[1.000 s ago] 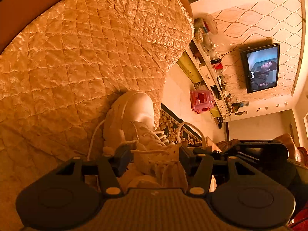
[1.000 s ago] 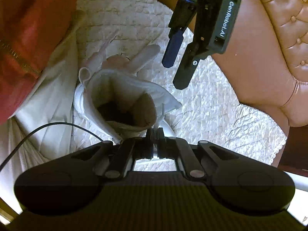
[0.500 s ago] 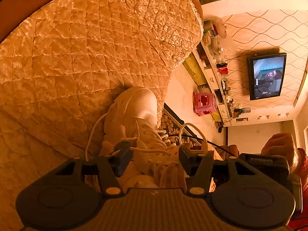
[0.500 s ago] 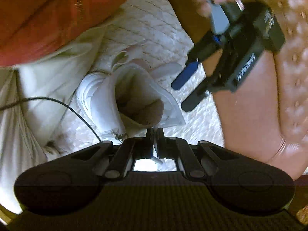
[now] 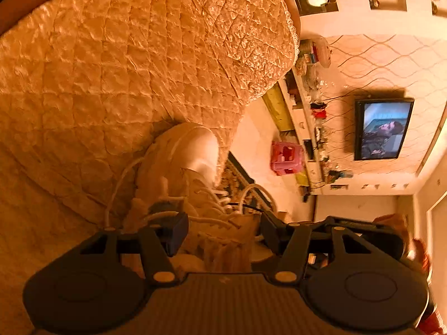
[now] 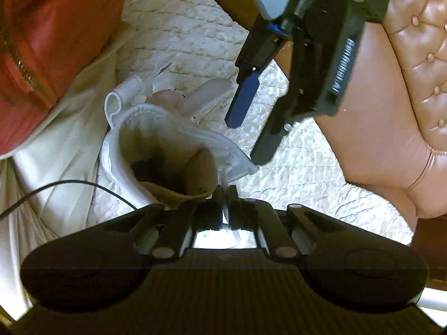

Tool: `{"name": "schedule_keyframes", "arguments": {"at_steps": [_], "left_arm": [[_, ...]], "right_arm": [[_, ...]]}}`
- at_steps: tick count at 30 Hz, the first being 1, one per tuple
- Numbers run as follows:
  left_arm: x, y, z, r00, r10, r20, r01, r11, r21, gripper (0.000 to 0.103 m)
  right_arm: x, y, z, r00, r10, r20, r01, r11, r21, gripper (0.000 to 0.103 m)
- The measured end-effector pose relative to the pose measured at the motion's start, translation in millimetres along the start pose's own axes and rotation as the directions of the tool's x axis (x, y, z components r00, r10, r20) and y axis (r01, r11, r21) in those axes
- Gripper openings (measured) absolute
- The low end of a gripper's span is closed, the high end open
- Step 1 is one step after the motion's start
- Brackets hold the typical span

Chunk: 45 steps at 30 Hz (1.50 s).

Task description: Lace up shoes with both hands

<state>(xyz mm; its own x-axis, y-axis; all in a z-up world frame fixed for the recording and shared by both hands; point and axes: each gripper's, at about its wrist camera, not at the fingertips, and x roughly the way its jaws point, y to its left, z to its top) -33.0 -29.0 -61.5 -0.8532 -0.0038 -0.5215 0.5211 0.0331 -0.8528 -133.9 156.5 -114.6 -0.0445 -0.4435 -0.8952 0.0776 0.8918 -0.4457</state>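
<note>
A white high-top shoe [image 5: 181, 167] lies on the quilted cover, toe pointing away in the left wrist view. My left gripper [image 5: 223, 233] is open; its fingers straddle the laced upper without pressing on it. From the right wrist view the shoe [image 6: 145, 128] shows its open collar. The left gripper [image 6: 245, 141] hovers just right of that collar, its blue pad [image 6: 243, 103] clear of the shoe. My right gripper [image 6: 225, 192] is shut on a white lace [image 6: 225, 173] that runs up to the collar's edge. A loose lace loop [image 5: 117, 189] hangs at the shoe's left side.
The quilted cover [image 5: 111, 69] spreads over a brown tufted leather sofa [image 6: 413, 55]. A person's red jacket [image 6: 56, 28] and pale trousers [image 6: 56, 167] fill the left. A black cable [image 6: 69, 184] crosses them. A patterned rug [image 5: 237, 173], pink stool [image 5: 286, 159] and television [image 5: 382, 128] lie beyond.
The left gripper has rolled a little, tilting its view of the room. In the right wrist view the left gripper now looms larger and nearer the shoe's collar. The right gripper stays shut on the lace.
</note>
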Motion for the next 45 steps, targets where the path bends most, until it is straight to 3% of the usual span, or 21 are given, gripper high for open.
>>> {"name": "schedule_keyframes", "arguments": {"at_steps": [7, 11, 14, 16, 19, 28, 29, 35, 37, 39, 41, 45], "left_arm": [[6, 19, -2, 0.999, -0.029, 0.04, 0.036, 0.978, -0.206, 0.065], [8, 30, -9, 0.998, -0.023, 0.054, 0.038, 0.954, -0.298, 0.054], [14, 29, -12, 0.999, -0.032, 0.033, 0.041, 0.951, -0.308, 0.049], [16, 26, -12, 0.999, -0.034, 0.033, 0.043, 0.954, -0.296, 0.046], [16, 21, -13, 0.999, -0.033, 0.041, 0.043, 0.961, -0.274, 0.029], [19, 5, -16, 0.999, 0.025, 0.038, -0.014, 0.968, -0.252, 0.02], [19, 4, -16, 0.999, 0.029, 0.04, -0.018, 0.969, -0.245, 0.013], [16, -15, -17, 0.996, 0.047, 0.077, -0.038, 0.992, -0.123, 0.001], [16, -32, -19, 0.989, 0.104, 0.102, -0.106, 0.994, 0.021, 0.001], [16, -52, -24, 0.976, 0.168, 0.137, -0.192, 0.964, 0.184, 0.001], [17, -65, -28, 0.962, 0.214, 0.167, -0.254, 0.926, 0.279, 0.001], [19, -82, -37, 0.904, 0.327, 0.276, -0.422, 0.789, 0.447, 0.001]], "right_arm": [[5, 1, 1, 0.999, -0.016, -0.033, 0.018, 0.998, 0.067, 0.006], [5, 5, -1, 0.999, -0.021, -0.038, 0.024, 0.995, 0.101, 0.006], [4, 5, 0, 0.999, -0.024, -0.038, 0.028, 0.993, 0.112, 0.006], [5, 7, 1, 0.999, -0.025, -0.039, 0.029, 0.993, 0.111, 0.006], [6, 9, 2, 0.999, -0.032, -0.041, 0.036, 0.994, 0.105, 0.006], [-3, 13, -1, 0.998, -0.047, -0.033, 0.051, 0.99, 0.13, 0.006], [-3, 12, -1, 0.999, -0.045, -0.03, 0.049, 0.989, 0.141, 0.006], [-7, 11, -5, 0.998, -0.053, -0.02, 0.056, 0.982, 0.18, 0.006], [-8, 10, -6, 0.998, -0.058, -0.019, 0.06, 0.979, 0.196, 0.006], [-9, 10, -7, 0.996, -0.083, -0.02, 0.086, 0.972, 0.217, 0.008], [-10, 8, -8, 0.994, -0.104, -0.021, 0.106, 0.962, 0.251, 0.018], [-15, 5, -13, 0.991, -0.132, -0.003, 0.125, 0.935, 0.331, 0.032]]}}
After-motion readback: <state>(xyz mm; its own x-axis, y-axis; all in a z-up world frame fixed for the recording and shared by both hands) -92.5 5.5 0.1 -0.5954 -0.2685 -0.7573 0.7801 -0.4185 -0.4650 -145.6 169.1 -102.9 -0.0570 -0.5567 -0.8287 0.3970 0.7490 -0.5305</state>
